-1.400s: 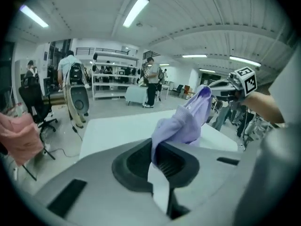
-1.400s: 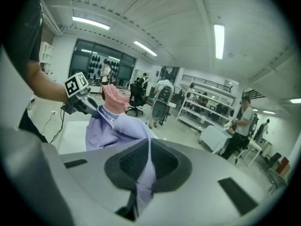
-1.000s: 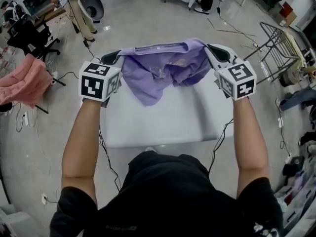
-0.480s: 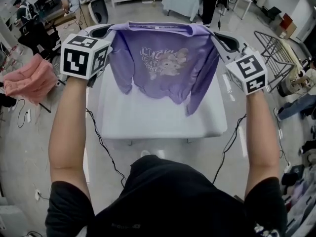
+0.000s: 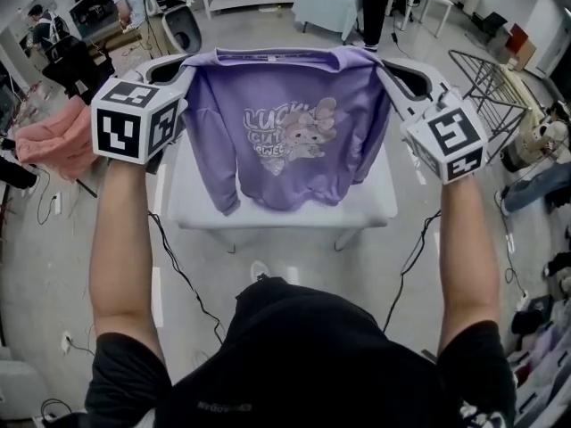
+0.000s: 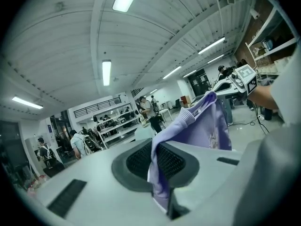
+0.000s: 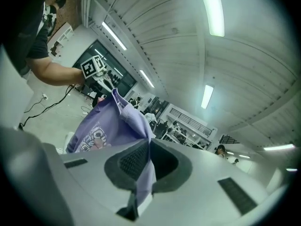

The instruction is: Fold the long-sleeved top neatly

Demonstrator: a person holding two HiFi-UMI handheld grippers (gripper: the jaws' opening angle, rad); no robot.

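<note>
Far left, a pink garment [image 5: 49, 141] lies in a heap beside the work area; it is well apart from the task and plays no part in it.

The left gripper [image 5: 181, 68] is raised and clenched on the lilac long-sleeved top [image 5: 285, 136]. Its own view shows a fold of fabric from the shoulder, near the ribbed collar, pinched between the dark pads.

The top hangs spread between the two grippers, above the white table [image 5: 379, 205], with its cartoon-print front towards the person. Both sleeves dangle at the sides, the one on the left side reaching lowest. Whether the hem touches the tabletop cannot be told from above.

The right gripper [image 5: 395, 71] is likewise closed on the opposite shoulder, with cloth trapped between its pads. Beyond it, at the far right, stands a wire rack [image 5: 486, 78], clear of the work.

Assessment of handling: the garment appears light, soft and entirely limp. It carries no stiffness of its own, drapes straight down from the two pinch points and sags slightly along the neckline. It is not fragile. The knit should not be slippery, though only a small fold is held in each grip, so a sharp tug could pull it free.

The shoulder seams seem the right holds for laying it flat. For folding, the sleeve cuffs, the side seams and the hem corners look like the next sound places to grasp. Creases should hold only once the cloth rests on the table.
</note>
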